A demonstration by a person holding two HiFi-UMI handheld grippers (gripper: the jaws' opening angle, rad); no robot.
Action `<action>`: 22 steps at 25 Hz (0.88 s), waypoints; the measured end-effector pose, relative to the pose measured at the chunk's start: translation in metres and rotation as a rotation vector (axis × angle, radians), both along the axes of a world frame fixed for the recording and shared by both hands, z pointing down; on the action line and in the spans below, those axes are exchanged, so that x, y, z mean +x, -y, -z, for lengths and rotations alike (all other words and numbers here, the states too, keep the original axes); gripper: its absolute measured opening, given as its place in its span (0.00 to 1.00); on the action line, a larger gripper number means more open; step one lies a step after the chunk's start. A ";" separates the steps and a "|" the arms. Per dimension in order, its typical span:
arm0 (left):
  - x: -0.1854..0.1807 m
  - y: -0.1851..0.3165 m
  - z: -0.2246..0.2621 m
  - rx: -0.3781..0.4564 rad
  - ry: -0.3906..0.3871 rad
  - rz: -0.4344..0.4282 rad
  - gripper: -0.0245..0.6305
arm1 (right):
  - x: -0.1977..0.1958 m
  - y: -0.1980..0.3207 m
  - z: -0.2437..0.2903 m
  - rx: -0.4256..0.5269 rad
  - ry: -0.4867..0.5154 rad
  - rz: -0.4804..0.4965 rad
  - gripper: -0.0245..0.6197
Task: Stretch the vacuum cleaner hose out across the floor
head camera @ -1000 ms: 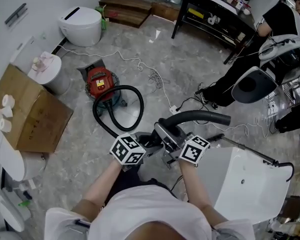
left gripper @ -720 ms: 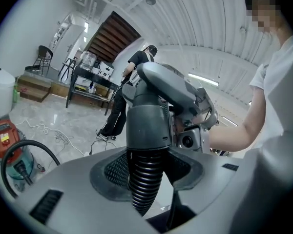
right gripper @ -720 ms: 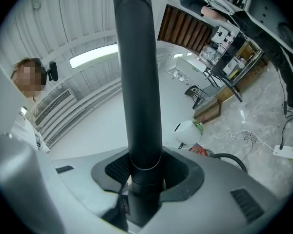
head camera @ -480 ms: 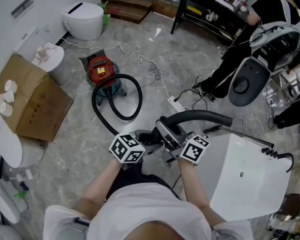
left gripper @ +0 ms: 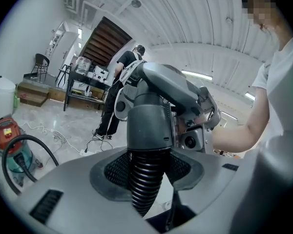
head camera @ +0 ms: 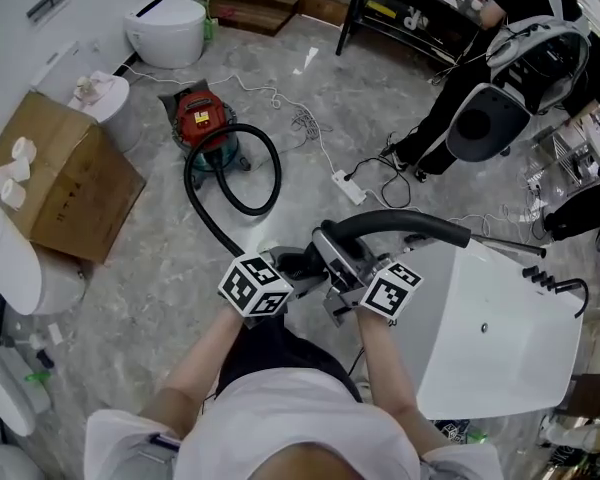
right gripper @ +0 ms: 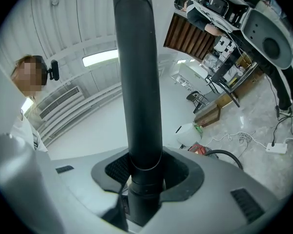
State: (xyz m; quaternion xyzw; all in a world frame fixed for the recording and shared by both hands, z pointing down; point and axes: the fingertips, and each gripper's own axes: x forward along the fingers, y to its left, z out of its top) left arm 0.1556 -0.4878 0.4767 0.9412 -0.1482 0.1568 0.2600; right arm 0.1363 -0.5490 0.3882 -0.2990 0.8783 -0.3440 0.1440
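**Head view:** The left claw and right claw sit side by side in front of the person, above the floor. The hose loops on the floor from the red vacuum and rises to the claws. A curved tube extends rightward from them.

**Left gripper view:** The left claw is clamped on the ribbed hose, just below its cuff.

**Right gripper view:** The right claw is clamped on the rigid tube.
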 end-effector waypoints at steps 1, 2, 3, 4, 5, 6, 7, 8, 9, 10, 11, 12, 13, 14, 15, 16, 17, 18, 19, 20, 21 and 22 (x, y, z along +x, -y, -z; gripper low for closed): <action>0.002 -0.006 0.001 0.003 -0.001 0.001 0.32 | 0.001 -0.007 0.001 0.003 -0.003 -0.001 0.30; 0.003 -0.013 0.002 0.006 -0.001 0.002 0.32 | 0.002 -0.013 0.002 0.006 -0.005 -0.001 0.30; 0.004 -0.019 0.003 0.009 -0.001 0.003 0.32 | 0.003 -0.020 0.004 0.009 -0.006 -0.001 0.30; 0.005 -0.026 0.004 0.012 0.000 0.006 0.32 | 0.004 -0.027 0.005 0.011 -0.005 0.000 0.30; 0.006 -0.032 0.004 0.013 0.001 0.009 0.32 | 0.004 -0.034 0.005 0.012 -0.003 0.001 0.30; 0.006 -0.039 0.005 0.013 0.000 0.012 0.32 | 0.004 -0.040 0.005 0.011 -0.001 0.003 0.30; 0.005 -0.045 0.005 0.010 -0.001 0.017 0.32 | 0.004 -0.046 0.005 0.009 0.003 0.006 0.30; 0.005 -0.051 0.005 0.006 -0.002 0.021 0.32 | 0.003 -0.052 0.005 0.007 0.005 0.010 0.30; 0.004 -0.056 0.004 0.000 -0.002 0.025 0.32 | 0.002 -0.057 0.005 0.004 0.007 0.014 0.30; 0.004 -0.062 0.004 -0.009 -0.002 0.029 0.32 | 0.001 -0.062 0.004 0.002 0.007 0.019 0.30; 0.005 -0.067 0.003 -0.021 -0.002 0.031 0.32 | 0.001 -0.067 0.004 0.000 0.008 0.024 0.30; 0.006 -0.072 0.002 -0.035 -0.006 0.032 0.32 | 0.001 -0.071 0.004 -0.001 0.008 0.029 0.30; 0.006 -0.075 0.002 -0.047 -0.010 0.032 0.32 | 0.000 -0.074 0.004 0.000 0.007 0.034 0.30; 0.007 -0.079 0.003 -0.054 -0.012 0.032 0.32 | 0.000 -0.078 0.005 0.004 0.002 0.041 0.30; 0.008 -0.081 0.003 -0.058 -0.010 0.030 0.32 | -0.001 -0.081 0.005 0.011 -0.008 0.048 0.30; 0.009 -0.083 0.002 -0.061 -0.006 0.027 0.32 | -0.002 -0.083 0.005 0.016 -0.018 0.053 0.30; 0.009 -0.084 0.001 -0.062 -0.003 0.024 0.32 | -0.002 -0.084 0.004 0.016 -0.023 0.053 0.30; 0.009 -0.085 0.001 -0.063 -0.001 0.023 0.32 | -0.001 -0.085 0.003 0.010 -0.019 0.051 0.30; 0.009 -0.086 0.000 -0.064 0.002 0.023 0.32 | 0.001 -0.085 0.002 -0.001 -0.007 0.047 0.30; 0.009 -0.087 0.001 -0.065 0.006 0.023 0.32 | 0.002 -0.085 0.001 -0.014 0.009 0.043 0.30; 0.009 -0.088 0.000 -0.065 0.009 0.024 0.32 | 0.003 -0.085 0.001 -0.024 0.023 0.039 0.30; 0.007 -0.089 0.000 -0.065 0.013 0.024 0.32 | 0.002 -0.085 0.000 -0.030 0.031 0.037 0.30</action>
